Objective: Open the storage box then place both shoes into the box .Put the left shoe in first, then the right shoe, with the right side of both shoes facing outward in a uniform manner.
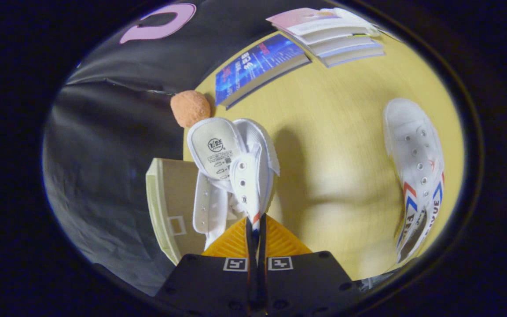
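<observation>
Fingers in the gripper view are pressed nearly together, pinching a thin edge of a white canvas shoe by its eyelet flap. That shoe hangs lifted ahead of the fingers, its tongue and insole label turned toward the camera. Behind and below it stands a pale storage box at the table's edge, whether it is open I cannot tell. The second shoe, with red and blue chevrons on its side, lies on the yellow table, well apart to the right. An orange ball sits beyond the held shoe, with a blue book and a stack of books farther off. Canvas like this looks light and floppy, so the shoe will likely swing and twist from a flap hold; gripping the stiffer heel or sole rim would probably steady it.
</observation>
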A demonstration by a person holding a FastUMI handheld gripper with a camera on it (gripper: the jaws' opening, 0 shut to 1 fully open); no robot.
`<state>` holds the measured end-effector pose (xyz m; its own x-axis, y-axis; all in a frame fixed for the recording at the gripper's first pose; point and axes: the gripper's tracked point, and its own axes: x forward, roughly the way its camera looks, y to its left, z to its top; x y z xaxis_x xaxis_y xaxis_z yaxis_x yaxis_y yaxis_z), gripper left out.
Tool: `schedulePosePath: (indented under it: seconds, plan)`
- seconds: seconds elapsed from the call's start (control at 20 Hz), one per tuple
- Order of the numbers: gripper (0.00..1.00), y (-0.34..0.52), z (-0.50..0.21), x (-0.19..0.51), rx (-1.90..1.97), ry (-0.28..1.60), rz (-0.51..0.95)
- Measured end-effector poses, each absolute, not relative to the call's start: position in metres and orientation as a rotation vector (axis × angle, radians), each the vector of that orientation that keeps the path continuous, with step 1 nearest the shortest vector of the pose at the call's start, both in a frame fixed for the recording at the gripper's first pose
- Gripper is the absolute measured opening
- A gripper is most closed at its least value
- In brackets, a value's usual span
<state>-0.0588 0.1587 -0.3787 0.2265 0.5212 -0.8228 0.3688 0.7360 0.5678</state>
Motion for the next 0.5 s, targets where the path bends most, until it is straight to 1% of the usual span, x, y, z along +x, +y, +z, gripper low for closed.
schedulePosePath:
  seconds: [0.3, 0.5]
  plan:
    - [0.03, 0.206, -0.299, -0.020, 0.833, 1.272, 0.217]
    - [0.02, 0.261, -0.271, -0.006, 0.867, 1.256, 0.286]
